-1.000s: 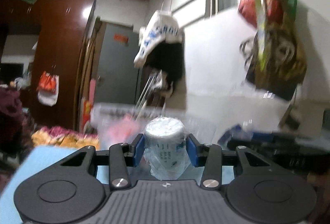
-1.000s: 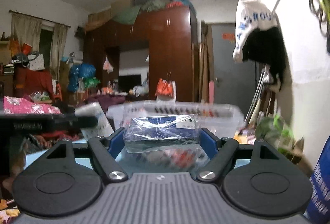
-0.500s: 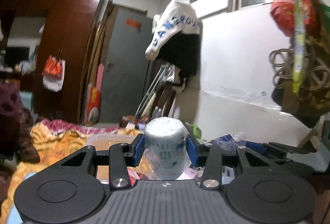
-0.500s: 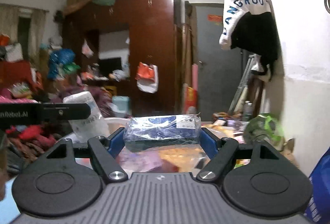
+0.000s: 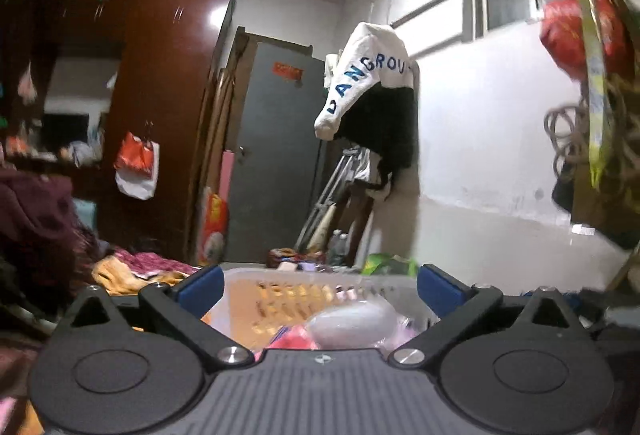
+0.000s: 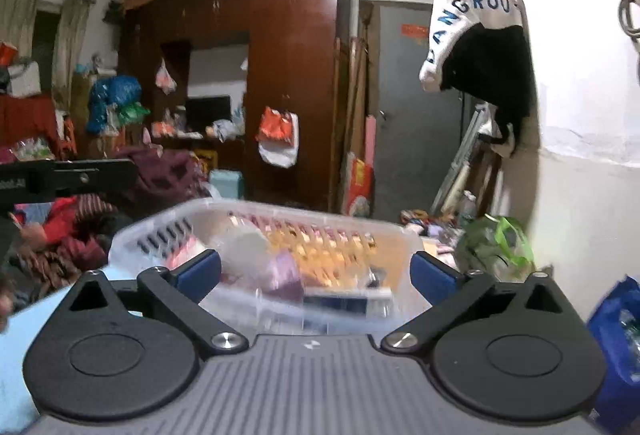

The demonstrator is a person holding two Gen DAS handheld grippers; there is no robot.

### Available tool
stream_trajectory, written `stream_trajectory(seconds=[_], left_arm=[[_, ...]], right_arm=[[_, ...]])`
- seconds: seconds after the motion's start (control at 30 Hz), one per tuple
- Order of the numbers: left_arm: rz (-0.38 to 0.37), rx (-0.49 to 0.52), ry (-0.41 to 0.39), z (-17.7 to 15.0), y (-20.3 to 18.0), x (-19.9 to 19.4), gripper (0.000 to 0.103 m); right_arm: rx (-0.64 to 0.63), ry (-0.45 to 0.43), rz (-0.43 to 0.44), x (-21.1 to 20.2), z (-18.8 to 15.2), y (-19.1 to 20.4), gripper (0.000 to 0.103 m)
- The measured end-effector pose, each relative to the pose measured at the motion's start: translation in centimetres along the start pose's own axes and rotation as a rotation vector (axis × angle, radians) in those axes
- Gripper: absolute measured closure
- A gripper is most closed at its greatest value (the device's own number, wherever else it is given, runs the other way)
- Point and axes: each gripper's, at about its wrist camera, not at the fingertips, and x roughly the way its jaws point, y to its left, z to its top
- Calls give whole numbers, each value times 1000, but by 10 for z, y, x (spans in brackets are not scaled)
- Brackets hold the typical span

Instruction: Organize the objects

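Observation:
My left gripper [image 5: 320,285] is opening wide and grips nothing. Below its spread jaws, the white plastic-wrapped cylinder [image 5: 352,323] lies blurred inside the clear plastic basket [image 5: 248,275]. My right gripper [image 6: 316,271] is also opening, with nothing pressed between its blue pads [image 6: 200,271]. Under it, the blue plastic-wrapped box [image 6: 344,301] lies in the same basket [image 6: 160,223], among pink, purple and orange items. The left gripper's black body [image 6: 68,177] shows at the left edge of the right wrist view.
A white wall with a hanging white-and-black jacket [image 5: 372,91] and hanging bags [image 5: 580,35] runs along the right. A green bag [image 6: 496,243] and a blue bag [image 6: 616,335] sit right of the basket. Piled clothes [image 6: 80,227] and a dark wardrobe [image 6: 296,75] stand behind.
Both grippers have opened wide. The white cylinder left the left jaws and the blue box left the right jaws; both now lie in the basket. Both hands have risen and moved over it.

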Motion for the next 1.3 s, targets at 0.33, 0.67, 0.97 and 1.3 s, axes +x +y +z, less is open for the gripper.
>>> stream_trajectory(seconds=[0.33,0.67,0.97,1.3], left_arm=[[37,118,113,-30,-23,-21,0],[54,136,144,-32,-38,-25,0],[64,144,173,-32,-46,-21,0],[70,143,174,-32,-45,-24,0]], right_arm=[[45,-15,-50,-24,-26,7,0],[86,-31,-19,-32,-24,-2,0],[63,-44,-34,-38,-26,3,0],[67,-52,-24,-41,-25,0,0]])
